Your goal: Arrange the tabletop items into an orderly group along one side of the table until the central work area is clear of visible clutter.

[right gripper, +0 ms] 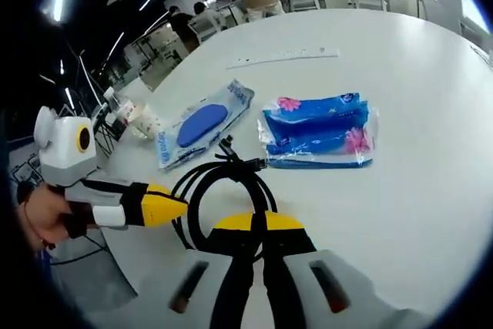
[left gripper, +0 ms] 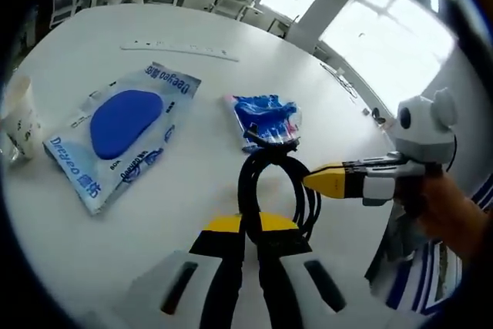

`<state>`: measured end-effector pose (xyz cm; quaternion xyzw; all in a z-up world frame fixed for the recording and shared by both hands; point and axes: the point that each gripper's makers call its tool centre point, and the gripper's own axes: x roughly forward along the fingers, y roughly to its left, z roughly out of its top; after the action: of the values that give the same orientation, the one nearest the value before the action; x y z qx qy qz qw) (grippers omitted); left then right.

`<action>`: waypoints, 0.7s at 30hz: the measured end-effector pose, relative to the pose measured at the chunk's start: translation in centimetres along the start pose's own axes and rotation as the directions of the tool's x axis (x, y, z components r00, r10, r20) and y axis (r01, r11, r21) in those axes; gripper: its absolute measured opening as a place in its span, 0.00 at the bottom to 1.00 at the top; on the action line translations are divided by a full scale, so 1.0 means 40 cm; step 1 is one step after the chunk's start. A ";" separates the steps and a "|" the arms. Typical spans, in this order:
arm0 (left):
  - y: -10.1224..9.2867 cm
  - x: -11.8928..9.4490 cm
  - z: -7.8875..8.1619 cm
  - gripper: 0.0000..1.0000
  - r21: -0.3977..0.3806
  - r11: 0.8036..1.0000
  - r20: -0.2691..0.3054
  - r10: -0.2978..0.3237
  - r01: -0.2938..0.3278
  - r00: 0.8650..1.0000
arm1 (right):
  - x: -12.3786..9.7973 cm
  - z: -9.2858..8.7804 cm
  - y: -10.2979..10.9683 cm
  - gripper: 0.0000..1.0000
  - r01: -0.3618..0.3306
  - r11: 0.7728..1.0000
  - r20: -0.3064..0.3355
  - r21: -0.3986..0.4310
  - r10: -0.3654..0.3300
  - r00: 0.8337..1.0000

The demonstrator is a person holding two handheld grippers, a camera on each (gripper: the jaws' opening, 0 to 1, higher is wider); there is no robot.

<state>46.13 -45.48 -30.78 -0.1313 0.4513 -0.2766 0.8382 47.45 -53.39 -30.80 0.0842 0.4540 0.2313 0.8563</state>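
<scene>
Landmark: the coiled black cable, lying on the white table. Left of it: a paper cup, then a blue pad packet. Just beyond it: a tissue pack. The left gripper and right gripper both have jaws pressed together at the coil; whether either pinches it cannot be told. Judged progress: early, with items scattered and ungrouped.

Cup cut off at left edge; print on power strip too small to read.
</scene>
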 end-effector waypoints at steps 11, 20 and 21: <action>0.013 0.033 -0.033 0.02 -0.038 0.999 -0.042 0.001 -0.003 0.999 | 0.029 -0.029 -0.020 0.00 0.008 1.000 -0.040 0.015 -0.007 0.999; 0.019 0.045 -0.046 0.03 -0.053 0.999 -0.067 0.001 -0.005 0.998 | 0.043 -0.039 -0.028 0.00 0.010 1.000 -0.055 0.024 -0.009 0.998; 0.019 0.046 -0.049 0.03 -0.053 0.999 -0.070 0.001 -0.004 0.998 | 0.043 -0.039 -0.028 0.00 0.010 1.000 -0.055 0.026 -0.009 0.998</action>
<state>45.58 -45.88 -33.46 -0.1430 0.4877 -0.2679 0.8185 47.38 -53.66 -33.37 0.0867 0.4806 0.2234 0.8436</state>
